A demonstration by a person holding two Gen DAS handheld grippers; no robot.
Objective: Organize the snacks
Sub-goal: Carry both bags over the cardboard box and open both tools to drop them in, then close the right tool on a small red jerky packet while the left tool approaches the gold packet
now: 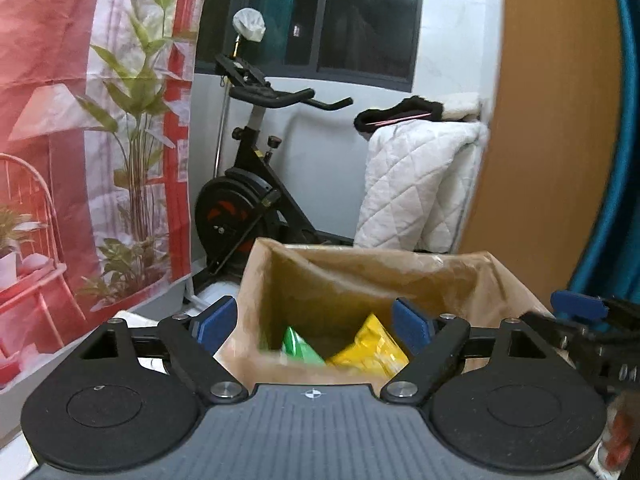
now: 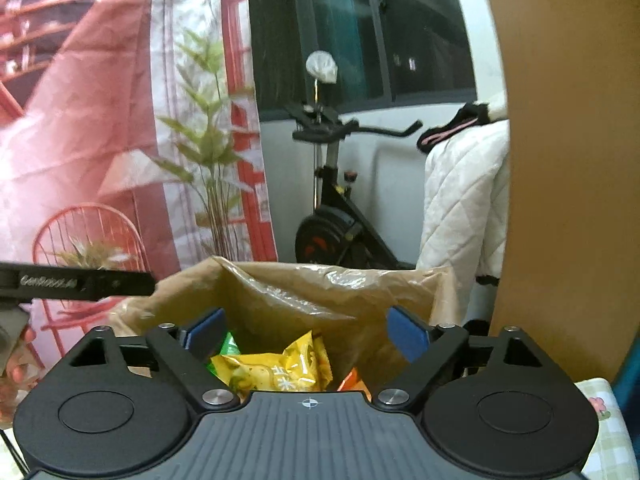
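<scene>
Behind everything hangs a large red-and-white printed backdrop (image 1: pixel 80 140) of a plant and a wire chair, with a dark window (image 1: pixel 320 16) to its right and a wooden panel (image 1: pixel 552 120) filling the right side. Below the window stands a black exercise bike (image 1: pixel 248 200), and beside it a white quilted cover (image 1: pixel 420 184) with a dark garment on top.

Nearer in, a brown paper bag (image 1: pixel 360 276) lined with thin clear plastic stands open and upright, its mouth facing both cameras. Inside it lie the snacks: a yellow packet (image 2: pixel 276 372) on top, crinkled and glossy with printed characters, a green packet (image 1: pixel 300 346) beside it on the left, and an orange packet (image 2: pixel 352 384) only partly showing at the right.

The left hand-held gripper (image 1: pixel 316 326) hovers over the near rim with its blue pads spread wide and nothing between them. The right hand-held gripper (image 2: pixel 306 336) is likewise wide apart and empty, aimed into the bag from just beside the left one.

The step in hand looks like either a drop just finished or a reach for a packet; I cannot tell which. To do it well, I would steady the bag's rim with one gripper, since the paper is light and may tip, and pinch a packet by its sealed edge, not its puffed middle, which would slip or crush.
</scene>
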